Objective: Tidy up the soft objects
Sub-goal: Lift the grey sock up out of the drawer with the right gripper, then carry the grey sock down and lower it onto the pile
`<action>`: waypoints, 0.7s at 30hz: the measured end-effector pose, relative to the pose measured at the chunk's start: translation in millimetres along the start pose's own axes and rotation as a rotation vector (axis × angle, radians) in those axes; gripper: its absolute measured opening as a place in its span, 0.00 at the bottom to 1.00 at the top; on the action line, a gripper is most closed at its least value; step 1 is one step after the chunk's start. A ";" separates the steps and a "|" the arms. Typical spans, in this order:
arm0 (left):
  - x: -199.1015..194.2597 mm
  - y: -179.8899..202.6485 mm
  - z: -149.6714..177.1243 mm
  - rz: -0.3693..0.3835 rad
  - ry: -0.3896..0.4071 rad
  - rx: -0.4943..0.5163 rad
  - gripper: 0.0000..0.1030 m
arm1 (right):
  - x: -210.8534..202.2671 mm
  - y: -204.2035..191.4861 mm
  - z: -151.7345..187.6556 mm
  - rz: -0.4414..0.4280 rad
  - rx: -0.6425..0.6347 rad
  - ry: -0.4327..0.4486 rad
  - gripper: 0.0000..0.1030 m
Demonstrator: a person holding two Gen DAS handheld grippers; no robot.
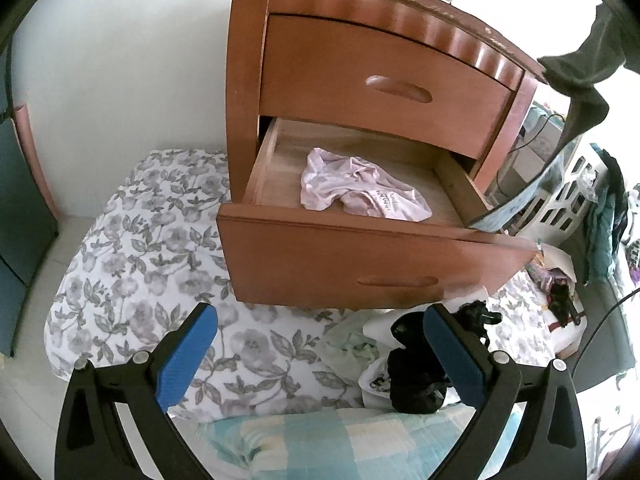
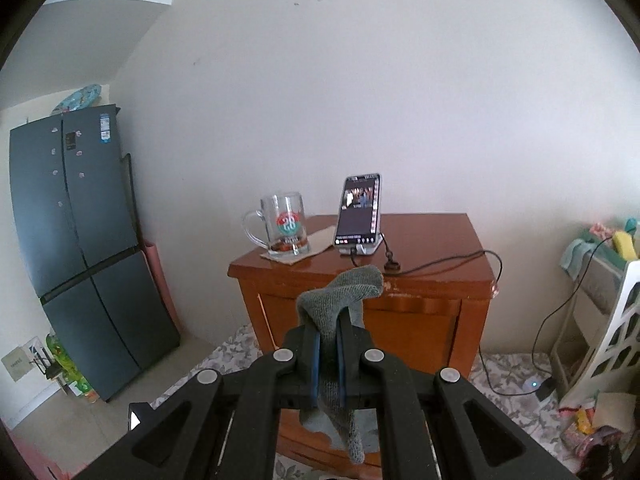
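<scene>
A: L side, what's up?

B: Left gripper (image 1: 320, 344) has its blue pads spread wide, nothing between them. It hangs over a floral bedsheet (image 1: 152, 264), w/ a checked blanket (image 1: 320, 436) at 6 o'clock in the left wrist view.

A: Nightstand?

B: Wooden nightstand (image 1: 360, 20) at 12. Top drawer (image 1: 380, 84) closed, bottom drawer (image 1: 360, 264) pulled out. One crumpled pink garment (image 1: 360, 192) lies inside it, about mid-floor.

A: Other soft stuff?

B: Black garment (image 1: 416, 376) on a pale pile at 5 o'clock, just beside the R finger. White lattice basket (image 1: 568, 200) w/ clothes draped over it at 3. A dark grey cloth (image 1: 580, 64) shows at 2; can't tell from this view what holds it.

A: R side?

B: Right gripper (image 2: 329, 354) is pressed together, pinching a grey sock (image 2: 340, 300). Toe end flops over above the tips, the rest dangles below the jaws.

A: What's ahead of it?

B: Same nightstand at centre; on top a glass mug (image 2: 282, 224) at 11 o'clock of its surface, phone (image 2: 360, 208) on a stand next to it, cable trailing off toward 3. Dark fridge (image 2: 80, 240) at 9.
</scene>
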State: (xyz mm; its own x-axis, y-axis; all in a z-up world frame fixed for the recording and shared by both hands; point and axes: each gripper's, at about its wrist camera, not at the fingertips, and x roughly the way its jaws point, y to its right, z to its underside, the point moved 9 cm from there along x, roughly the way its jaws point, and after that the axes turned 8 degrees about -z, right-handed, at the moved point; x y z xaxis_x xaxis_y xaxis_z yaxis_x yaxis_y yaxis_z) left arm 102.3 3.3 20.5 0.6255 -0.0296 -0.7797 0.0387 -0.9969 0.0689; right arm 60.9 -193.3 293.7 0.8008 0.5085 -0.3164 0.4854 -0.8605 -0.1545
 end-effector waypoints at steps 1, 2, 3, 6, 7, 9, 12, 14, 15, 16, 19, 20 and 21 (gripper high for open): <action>-1.9 0.5 0.6 0.001 0.001 0.001 0.99 | -4.3 -3.2 -2.2 0.001 -0.006 0.007 0.06; -3.7 1.2 0.6 0.002 0.003 0.002 0.99 | -8.2 -5.7 -3.6 0.000 -0.010 0.011 0.06; -5.8 1.8 0.9 0.004 0.005 0.004 0.99 | -11.7 -7.9 -5.0 0.001 -0.013 0.016 0.06; -11.4 2.5 2.1 0.008 0.013 0.008 0.99 | -23.5 -13.3 -8.2 0.003 -0.019 0.033 0.06; -13.6 2.6 2.3 0.008 0.016 0.009 0.99 | -27.7 -15.0 -9.6 0.003 -0.019 0.041 0.06; -16.8 3.0 2.6 0.009 0.020 0.009 0.99 | -36.1 -18.6 -12.1 0.003 -0.025 0.054 0.06; -20.7 4.5 3.1 0.010 0.024 0.011 0.99 | -46.7 -25.0 -15.0 0.004 -0.037 0.069 0.06; -23.6 5.6 4.0 0.013 0.027 0.014 0.99 | -52.9 -30.8 -14.9 0.002 -0.049 0.074 0.06; -24.2 6.0 4.2 0.013 0.028 0.015 0.99 | -54.9 -33.2 -14.2 0.000 -0.055 0.074 0.06; -25.3 6.8 4.4 0.015 0.029 0.017 0.99 | -56.8 -36.4 -12.7 -0.002 -0.062 0.072 0.06; -28.1 8.0 5.4 0.019 0.031 0.019 0.99 | -58.3 -41.3 -6.1 -0.004 -0.072 0.055 0.06; -29.2 7.9 5.5 0.019 0.033 0.019 0.99 | -57.7 -42.5 -2.2 -0.006 -0.073 0.044 0.06; -30.2 7.6 5.8 0.019 0.034 0.019 0.99 | -56.6 -42.7 0.2 -0.007 -0.072 0.036 0.06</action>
State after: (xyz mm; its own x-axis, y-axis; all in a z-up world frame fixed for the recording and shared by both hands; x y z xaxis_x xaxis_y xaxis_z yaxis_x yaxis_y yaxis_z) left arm 79.2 -3.8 41.0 0.6524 -0.0459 -0.7565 0.0122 -0.9974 0.0710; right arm -5.3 -185.3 318.0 0.8085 0.5166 -0.2819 0.5142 -0.8531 -0.0884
